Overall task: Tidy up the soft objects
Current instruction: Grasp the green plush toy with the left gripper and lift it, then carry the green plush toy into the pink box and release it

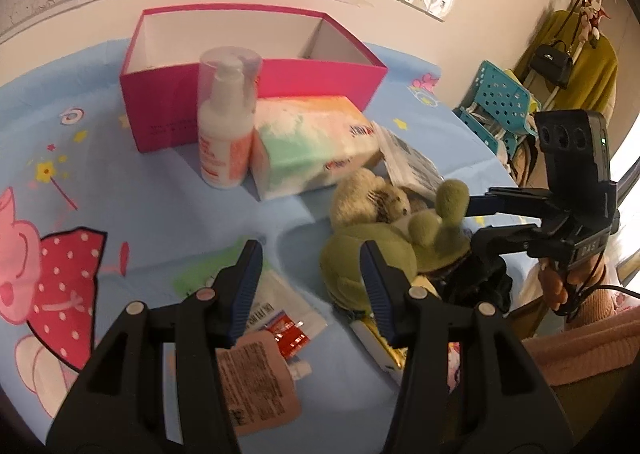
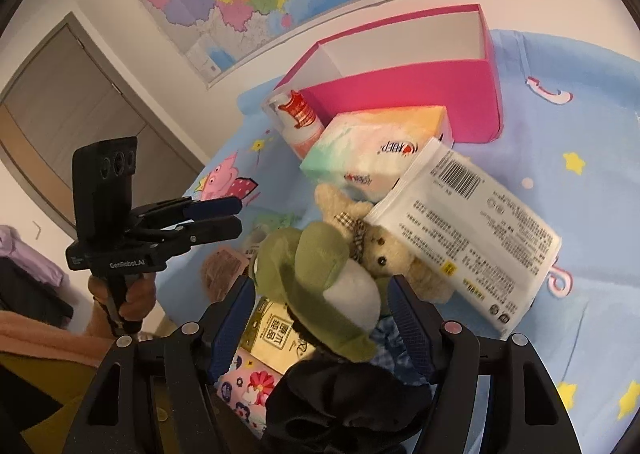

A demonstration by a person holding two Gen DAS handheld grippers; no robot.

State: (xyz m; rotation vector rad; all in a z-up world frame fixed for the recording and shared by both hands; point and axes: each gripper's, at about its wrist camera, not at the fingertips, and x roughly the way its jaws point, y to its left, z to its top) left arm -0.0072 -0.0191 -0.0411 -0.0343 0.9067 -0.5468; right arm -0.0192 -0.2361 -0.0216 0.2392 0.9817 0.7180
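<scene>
Left to right across the blue cartoon-print sheet [image 1: 160, 193] covering the bench: a white pump bottle [image 1: 226, 121] stands upright before an open pink box [image 1: 256, 85]; a pastel tissue pack [image 1: 316, 145] lies just beside the bottle. A beige teddy bear [image 2: 384, 250] leans against a white wipes pack [image 2: 472, 230]; the green plush frog [image 2: 320, 274] lies touching the bear. The left gripper [image 1: 312, 282], jaws partly apart and empty, hovers above flat sachets [image 1: 256, 374]. The right gripper [image 2: 324, 318], jaws wide, straddles the frog, its pads not visibly pressing it. A dark fabric item [image 2: 344, 406] lies nearest.
</scene>
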